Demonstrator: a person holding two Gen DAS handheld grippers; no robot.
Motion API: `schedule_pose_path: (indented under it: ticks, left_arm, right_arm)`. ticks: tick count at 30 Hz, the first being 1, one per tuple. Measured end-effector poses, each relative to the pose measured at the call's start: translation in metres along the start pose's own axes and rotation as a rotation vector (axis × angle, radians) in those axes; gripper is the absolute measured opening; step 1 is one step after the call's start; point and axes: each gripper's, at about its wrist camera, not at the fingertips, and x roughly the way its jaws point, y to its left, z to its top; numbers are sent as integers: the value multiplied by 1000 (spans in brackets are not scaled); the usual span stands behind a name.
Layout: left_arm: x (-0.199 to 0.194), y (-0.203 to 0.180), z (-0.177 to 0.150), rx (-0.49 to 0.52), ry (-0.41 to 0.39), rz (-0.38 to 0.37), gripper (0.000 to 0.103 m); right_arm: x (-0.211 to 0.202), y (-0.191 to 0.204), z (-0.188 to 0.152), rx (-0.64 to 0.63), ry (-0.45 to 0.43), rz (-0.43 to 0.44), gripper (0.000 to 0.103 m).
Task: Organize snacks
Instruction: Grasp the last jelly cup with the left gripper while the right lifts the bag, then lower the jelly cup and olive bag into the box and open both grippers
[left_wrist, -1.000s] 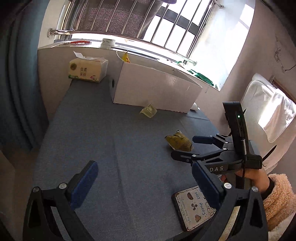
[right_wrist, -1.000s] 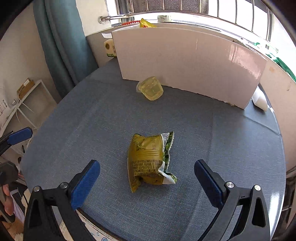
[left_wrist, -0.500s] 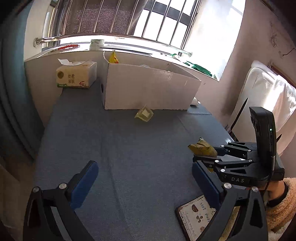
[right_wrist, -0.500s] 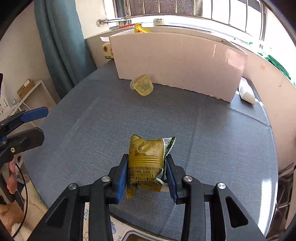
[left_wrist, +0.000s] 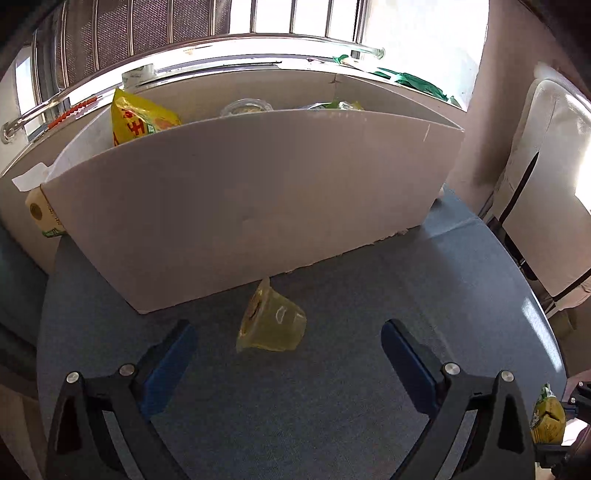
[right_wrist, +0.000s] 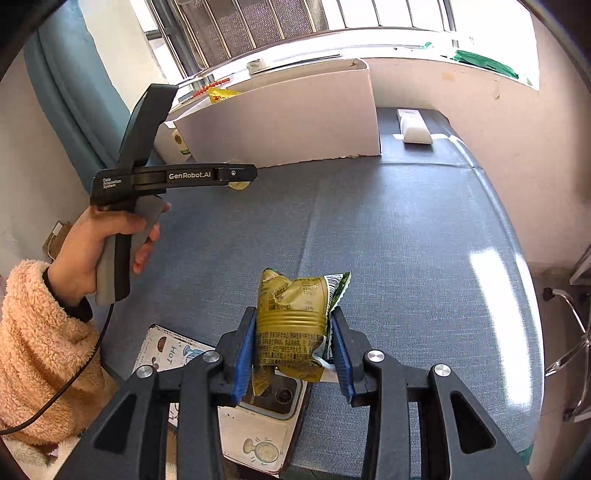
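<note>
My right gripper (right_wrist: 293, 350) is shut on a crumpled yellow-green snack packet (right_wrist: 291, 317) and holds it above the blue-grey table (right_wrist: 406, 240). The same packet (left_wrist: 548, 417) shows at the lower right edge of the left wrist view. My left gripper (left_wrist: 288, 354) is open, low over the table. A yellow jelly cup (left_wrist: 271, 325) lies on its side between its fingers, untouched, just in front of the white cardboard box (left_wrist: 258, 206). In the right wrist view the left gripper (right_wrist: 247, 174) reaches toward the box (right_wrist: 288, 122) and mostly hides the cup.
The box holds a yellow snack bag (left_wrist: 140, 122) and other packets. A tissue pack (left_wrist: 40, 218) stands left of it, a white object (right_wrist: 413, 125) to its right. A phone (right_wrist: 258, 424) lies at the table's near edge. A hand in a fuzzy sleeve (right_wrist: 40, 350) holds the left gripper.
My right gripper closed on the snack packet and lifted it off the table. My left gripper swept forward to the box, and the jelly cup now sits between its open fingers.
</note>
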Motion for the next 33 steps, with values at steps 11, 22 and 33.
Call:
schedule_pose_path:
  ticks: [11,22,33]
  left_arm:
    - [1,21,3,-25,-20,-35,32]
    - [-101,37,-15,-121,-255,-191,32]
    - [-166,61,63,-170,-460,-261,32]
  right_arm:
    - [-2,-6,-8,21,-2,33,41]
    - [-2,-5,6,26,-21,53,41]
    - [-19,9,159,-69,-225,60,41]
